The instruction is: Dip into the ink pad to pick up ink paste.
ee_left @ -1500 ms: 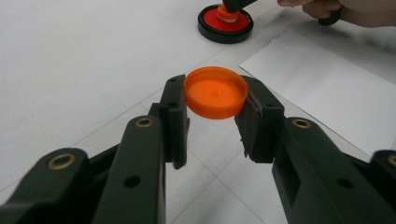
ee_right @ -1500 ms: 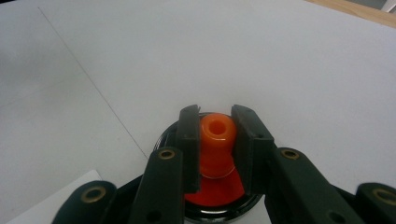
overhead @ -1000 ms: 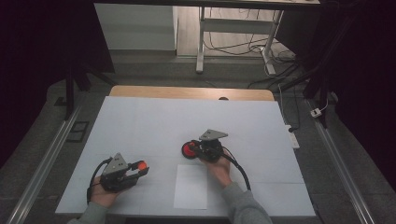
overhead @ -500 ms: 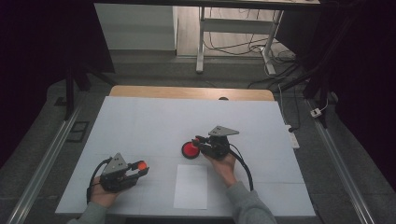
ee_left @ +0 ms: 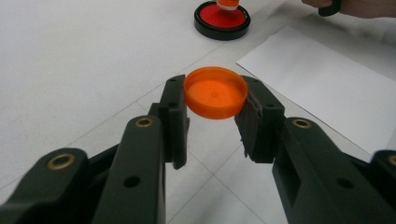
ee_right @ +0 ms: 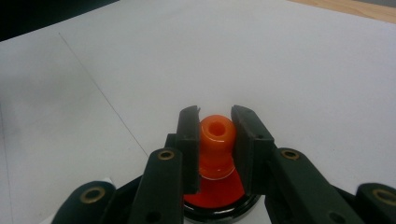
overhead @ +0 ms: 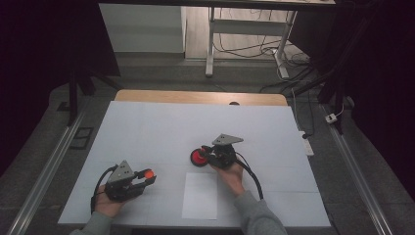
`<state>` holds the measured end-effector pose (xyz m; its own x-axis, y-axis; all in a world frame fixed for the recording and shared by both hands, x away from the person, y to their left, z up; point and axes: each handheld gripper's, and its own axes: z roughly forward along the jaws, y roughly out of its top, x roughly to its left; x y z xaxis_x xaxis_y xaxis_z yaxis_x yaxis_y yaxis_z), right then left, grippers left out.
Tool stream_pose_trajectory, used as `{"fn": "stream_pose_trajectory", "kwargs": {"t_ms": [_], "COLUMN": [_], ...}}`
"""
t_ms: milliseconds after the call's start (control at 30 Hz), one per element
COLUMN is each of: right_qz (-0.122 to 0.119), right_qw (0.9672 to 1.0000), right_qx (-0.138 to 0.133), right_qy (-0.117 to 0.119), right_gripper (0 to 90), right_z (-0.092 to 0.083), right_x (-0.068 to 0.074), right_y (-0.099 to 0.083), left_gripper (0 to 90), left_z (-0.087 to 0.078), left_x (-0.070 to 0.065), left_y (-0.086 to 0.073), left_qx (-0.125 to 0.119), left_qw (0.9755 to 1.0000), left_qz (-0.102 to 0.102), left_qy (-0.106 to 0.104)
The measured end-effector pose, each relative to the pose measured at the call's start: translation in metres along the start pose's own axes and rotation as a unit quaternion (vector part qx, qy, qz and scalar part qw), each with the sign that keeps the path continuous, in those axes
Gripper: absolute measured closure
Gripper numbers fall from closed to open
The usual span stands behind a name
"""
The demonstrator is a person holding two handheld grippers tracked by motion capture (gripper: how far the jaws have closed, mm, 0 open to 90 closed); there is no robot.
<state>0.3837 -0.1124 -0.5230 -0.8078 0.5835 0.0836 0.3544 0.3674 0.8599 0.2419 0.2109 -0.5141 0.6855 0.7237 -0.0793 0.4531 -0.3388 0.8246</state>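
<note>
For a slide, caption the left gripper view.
Left gripper fingers clamp an orange cap; red ink pad and white paper beyond.

I see the round orange cap [ee_left: 215,92] clamped level at its rim, above the table. My orange stamp [ee_right: 216,144] stands upright on the red ink pad [overhead: 199,157].

Lying flat on the white bench [overhead: 147,127], near its front edge: a blank paper sheet [overhead: 200,195]. Showing beyond the white cover at the far edge: a wooden strip [overhead: 200,97]. Standing on the floor behind: a metal frame [overhead: 244,29], with cables [overhead: 293,73] trailing around it.
</note>
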Motion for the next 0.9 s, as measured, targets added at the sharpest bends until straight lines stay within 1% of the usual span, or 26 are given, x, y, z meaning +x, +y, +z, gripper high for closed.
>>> {"fn": "stream_pose_trajectory", "kwargs": {"t_ms": [167,233,267,300,367,433,500,600,667,767,900], "right_qz": [-0.004,-0.014,-0.021,-0.022,-0.022,-0.021,-0.025,-0.025,-0.031,-0.037,-0.035], "right_qw": [1.0,0.9998,0.9996,0.9996,0.9996,0.9996,0.9994,0.9994,0.9991,0.9987,0.9989], "right_qx": [0.004,0.015,0.015,0.016,0.013,0.004,0.002,0.001,0.003,0.001,0.0], "right_qy": [-0.002,-0.006,-0.008,-0.01,-0.014,-0.019,-0.025,-0.023,-0.03,-0.037,-0.032], "right_gripper": [72.6,72.6,72.6,72.6,72.7,72.8,72.8,72.9,72.9,73.0,73.0], "right_z": [0.003,0.005,0.005,0.005,0.005,0.005,0.005,0.006,0.005,0.005,0.005], "right_x": [0.001,0.003,0.004,0.004,0.005,0.006,0.008,0.008,0.009,0.011,0.01], "right_y": [0.0,-0.002,-0.003,-0.003,-0.004,-0.007,-0.008,-0.008,-0.009,-0.01,-0.01], "left_gripper": [64.5,64.6,64.6,64.5,64.5,64.6,64.5,64.5,64.5,64.6,64.6], "left_z": [0.0,0.0,0.0,0.001,0.001,0.001,0.001,0.001,0.001,0.001,0.001], "left_x": [0.0,0.0,0.0,0.0,0.0,0.0,0.0,0.0,0.0,0.0,0.0], "left_y": [0.0,0.0,0.0,0.0,0.0,0.0,0.0,0.0,0.0,0.0,0.0], "left_qx": [0.001,0.002,0.002,0.003,0.004,0.005,0.004,0.004,0.004,0.004,0.003], "left_qw": [1.0,1.0,1.0,1.0,1.0,1.0,1.0,1.0,1.0,1.0,1.0], "left_qz": [0.0,0.0,-0.001,-0.001,-0.001,-0.001,-0.001,-0.002,-0.002,-0.002,-0.002], "left_qy": [0.0,0.001,0.001,0.001,0.001,0.001,0.002,0.003,0.003,0.003,0.004]}}
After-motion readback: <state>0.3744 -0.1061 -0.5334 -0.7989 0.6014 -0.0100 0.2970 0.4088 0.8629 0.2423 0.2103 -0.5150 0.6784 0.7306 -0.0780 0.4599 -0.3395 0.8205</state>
